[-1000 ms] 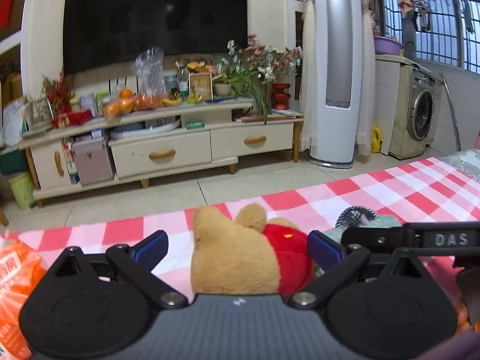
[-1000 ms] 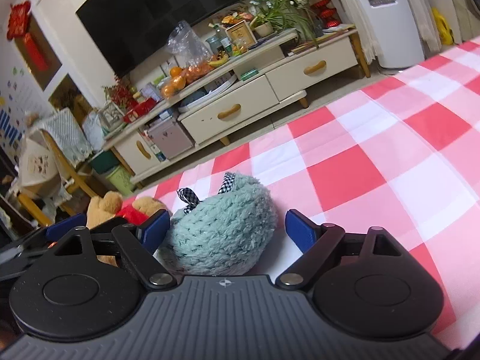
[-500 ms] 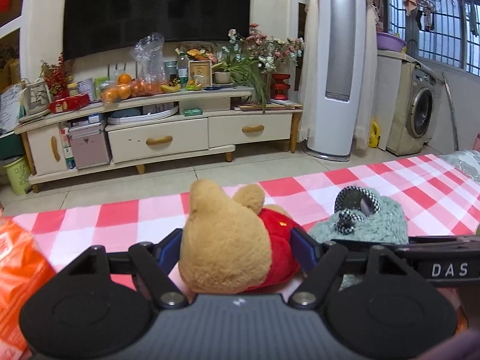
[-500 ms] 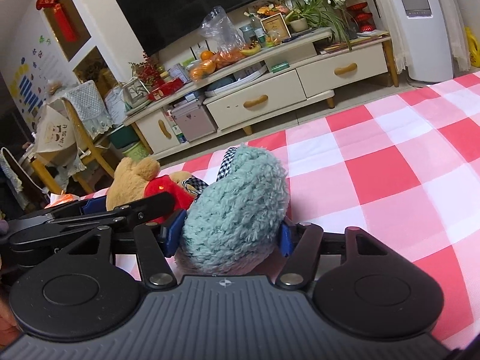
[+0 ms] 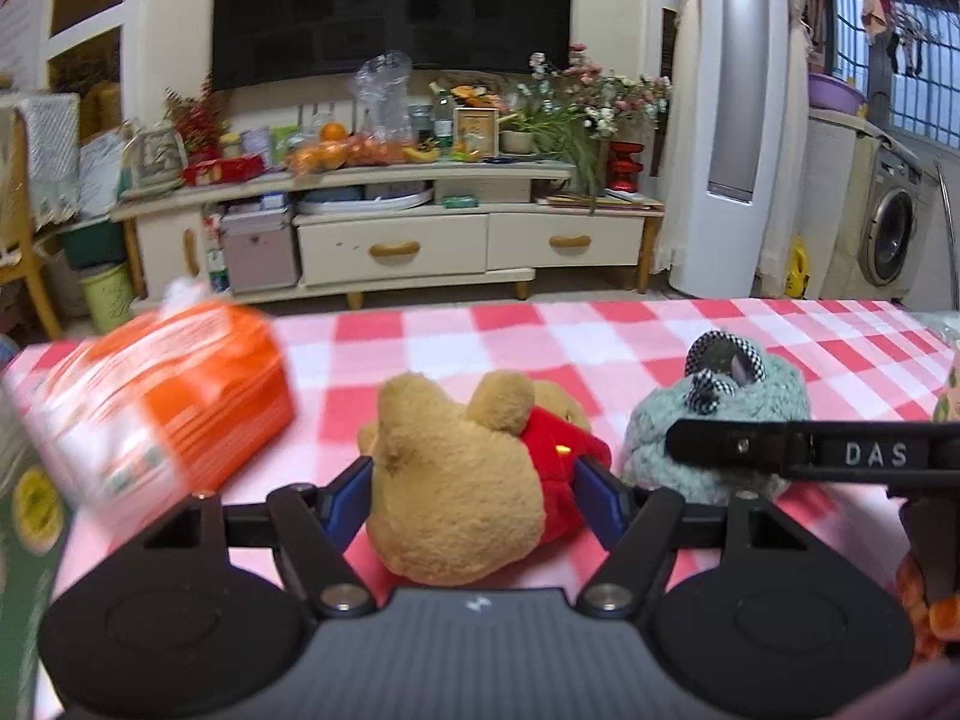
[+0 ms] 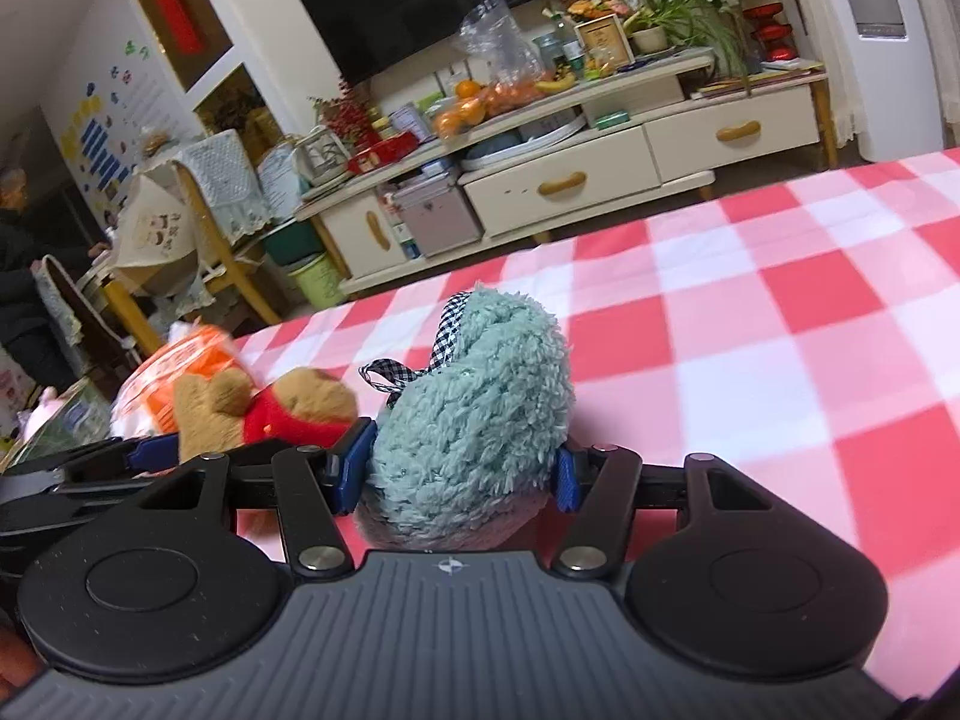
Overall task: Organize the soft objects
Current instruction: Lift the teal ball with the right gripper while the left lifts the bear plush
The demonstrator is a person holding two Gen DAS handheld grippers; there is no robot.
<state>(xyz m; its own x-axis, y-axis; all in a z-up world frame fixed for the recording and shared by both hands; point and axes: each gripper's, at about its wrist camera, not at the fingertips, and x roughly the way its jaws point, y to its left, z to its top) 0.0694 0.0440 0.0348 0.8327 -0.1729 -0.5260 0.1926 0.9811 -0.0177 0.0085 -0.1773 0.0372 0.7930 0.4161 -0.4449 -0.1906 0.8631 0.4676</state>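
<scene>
Left wrist view: we see our left gripper with its blue fingers closing on a plush bear, tan with a red shirt, and both pads already press into its sides. The bear lies on the desk under a red, pink and white checked cloth. Just to the left of the bear sits an orange and white plastic pack, blurred, and at the frame's left edge beyond it a green box shows only in part. To the right of the bear, close beside it, rests a teal fuzzy knitted pouch trimmed with black and white gingham ribbon. One black bar of our right gripper, marked DAS, crosses in front of that pouch.

From the right wrist view, our right gripper has its fingers closing on the teal pouch, and the pads are sunk into its pile on both sides. The bear lies just left of the pouch, between the left gripper's fingers, with the orange pack behind it. The checked cloth stretches bare to the right of the pouch.

Beyond the desk, past the bear, stands a cream TV cabinet crowded with oranges, flowers and packets, under a dark television. A washing machine stands far right of it.
</scene>
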